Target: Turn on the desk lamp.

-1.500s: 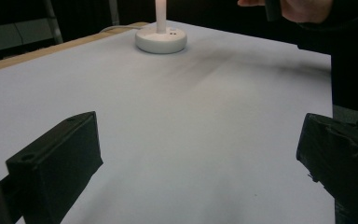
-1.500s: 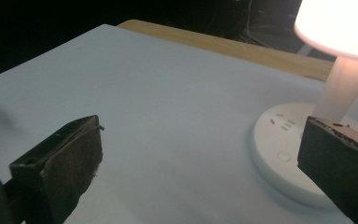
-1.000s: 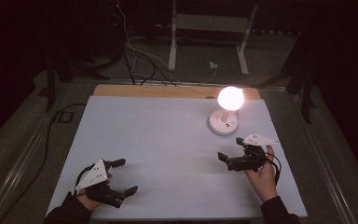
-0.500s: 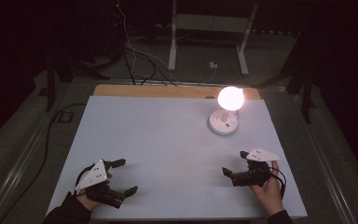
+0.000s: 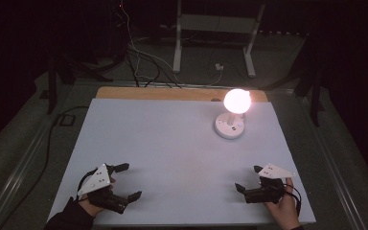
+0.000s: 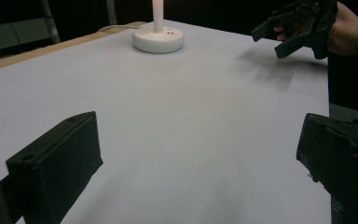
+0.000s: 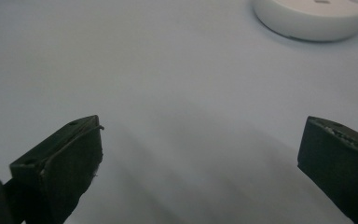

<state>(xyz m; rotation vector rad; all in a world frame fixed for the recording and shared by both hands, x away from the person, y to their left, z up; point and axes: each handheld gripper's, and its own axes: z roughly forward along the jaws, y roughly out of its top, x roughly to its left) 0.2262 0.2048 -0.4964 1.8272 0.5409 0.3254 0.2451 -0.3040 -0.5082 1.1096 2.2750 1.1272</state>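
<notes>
We've got the lit globe lamp [image 5: 231,116] standing at the far right of the white counter [image 5: 172,143], glowing brightly (its round base sits flat). Our left tool [image 5: 129,181] rests near the front left edge, jaws spread wide, empty. Our right tool [image 5: 248,178] hovers at front right, well short of the lamp, equally wide and empty

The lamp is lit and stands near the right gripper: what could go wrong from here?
1. The lamp has a large glowing globe on a thin stem, so it may tip if the right gripper, whose jaws are open, bumps it.
2. The lamp stands close to the far edge of the table; a push could slide it off.
3. The room is dark, and the glare may hide the lamp's base from the left gripper.
</notes>
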